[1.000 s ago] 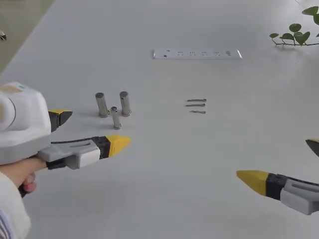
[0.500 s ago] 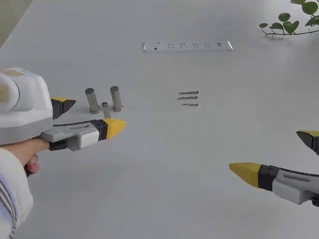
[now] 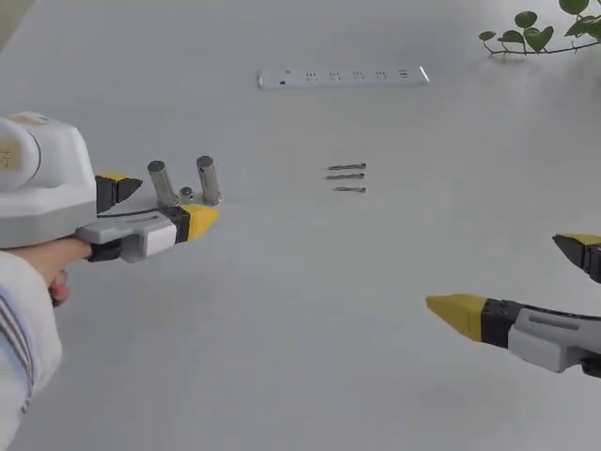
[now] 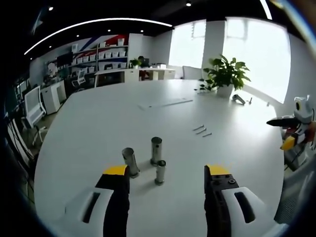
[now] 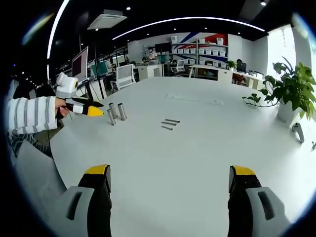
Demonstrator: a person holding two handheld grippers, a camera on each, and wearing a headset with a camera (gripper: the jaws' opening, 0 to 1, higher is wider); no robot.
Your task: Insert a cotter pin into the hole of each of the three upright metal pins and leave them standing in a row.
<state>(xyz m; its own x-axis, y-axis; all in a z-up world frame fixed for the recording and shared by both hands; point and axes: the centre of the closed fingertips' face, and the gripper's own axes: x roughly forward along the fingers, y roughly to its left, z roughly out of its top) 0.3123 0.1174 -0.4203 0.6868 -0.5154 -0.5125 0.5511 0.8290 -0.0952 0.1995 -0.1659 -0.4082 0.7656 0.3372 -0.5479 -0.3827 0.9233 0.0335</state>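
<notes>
Three metal pins [image 3: 208, 178] stand upright in a tight cluster on the left of the worktop [image 3: 300, 319]. They are smooth grey steel cylinders with flat tops. Two are taller and one is shorter, and the shorter stands nearest the left tool [image 3: 161, 200]. That tool's jaws are spread wide. They are grey plastic with black sections and yellow wedge tips. In the left gripper view the pins rise just ahead of the tips, and the left-hand pin is very close to one jaw. I cannot tell if they touch.

Three cotter pins [image 3: 346, 177], thin wire slivers, lie side by side near the middle of the worktop, well apart from the metal pins.

The right tool [image 3: 502, 272] hovers low at the right, its jaws likewise spread, with nothing between them. A striped sleeve [image 5: 29, 114] shows behind the left tool in the right gripper view.

The worktop is a broad, matt, pale grey slab. A long white power strip [image 3: 343, 76] lies flat at its far side, and leafy plant [image 3: 535, 33] stems reach in at the far right corner. Around it is an open office with shelves [image 4: 106, 52], desks, chairs, bright windows [image 4: 256, 54] and ceiling spotlights.
</notes>
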